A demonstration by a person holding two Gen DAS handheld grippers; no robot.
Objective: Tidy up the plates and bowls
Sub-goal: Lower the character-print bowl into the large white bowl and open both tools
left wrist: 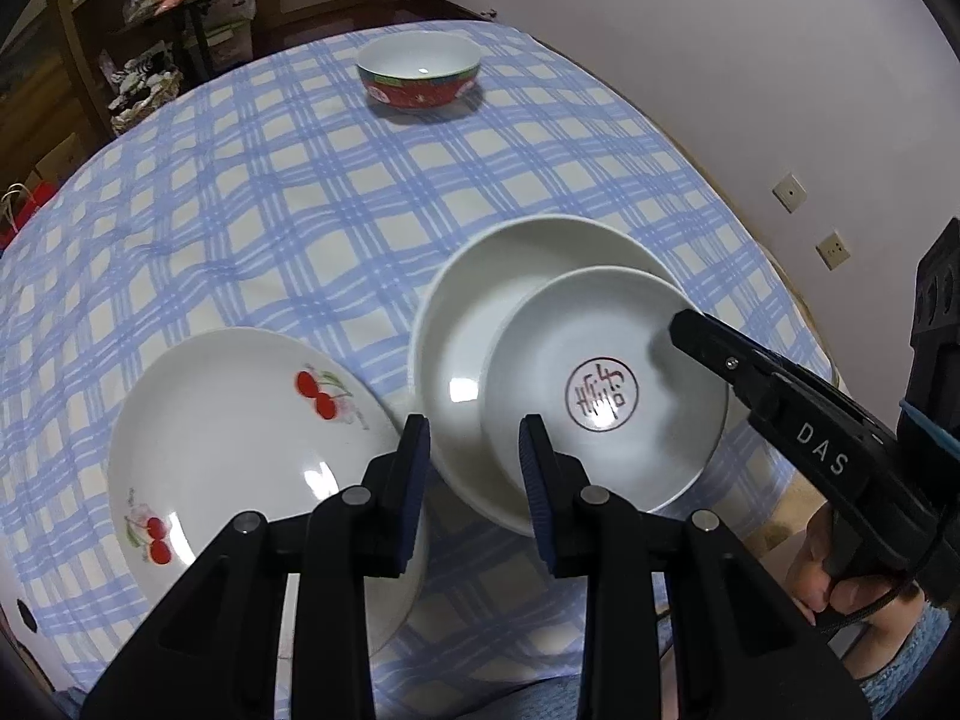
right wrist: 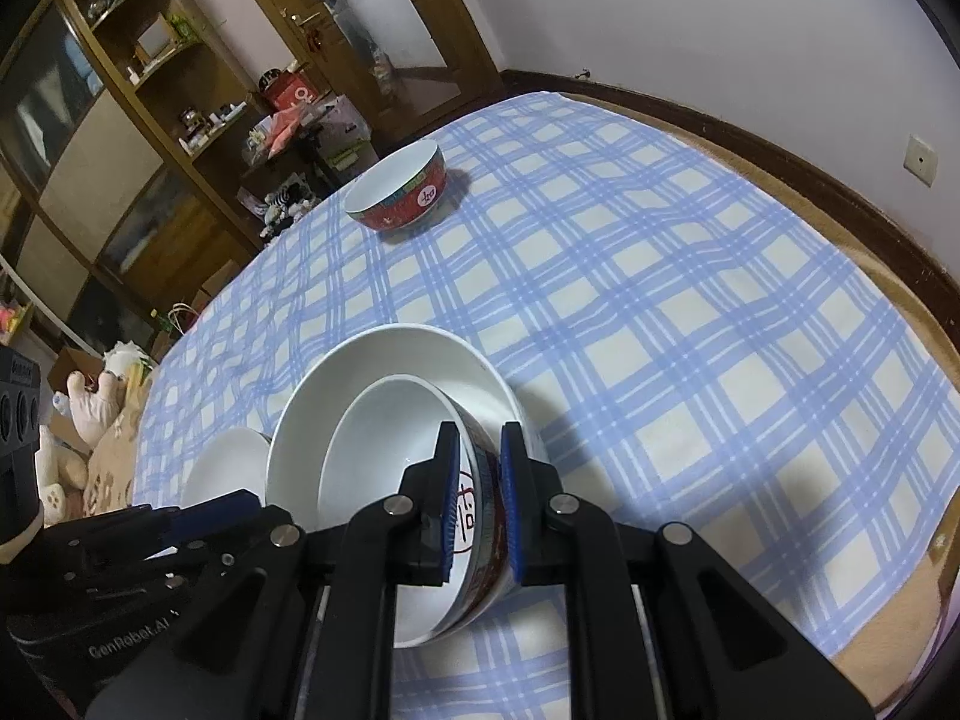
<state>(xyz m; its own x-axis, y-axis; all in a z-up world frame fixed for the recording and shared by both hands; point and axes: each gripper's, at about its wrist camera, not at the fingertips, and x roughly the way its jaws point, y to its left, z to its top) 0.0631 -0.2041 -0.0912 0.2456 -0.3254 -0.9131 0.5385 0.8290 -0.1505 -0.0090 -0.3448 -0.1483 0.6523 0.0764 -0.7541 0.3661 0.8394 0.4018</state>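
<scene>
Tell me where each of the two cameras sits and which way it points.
Left wrist: on the left gripper, jaws apart on nothing, looking steeply down at the cherry plate; the person's hand shows.
Right wrist: on the right gripper, looking down along fingers shut on the stamped bowl; the left gripper shows at left.
Shared: stamped bowl inside the white plate, far red bowl, checked cloth.

"DAS" in white letters on the right gripper [left wrist: 684,324] arm, "GenRobot.AI" on the left gripper [right wrist: 204,510] body, a red round seal with characters too stylised to read inside the bowl [left wrist: 603,390] pinched by the right gripper
</scene>
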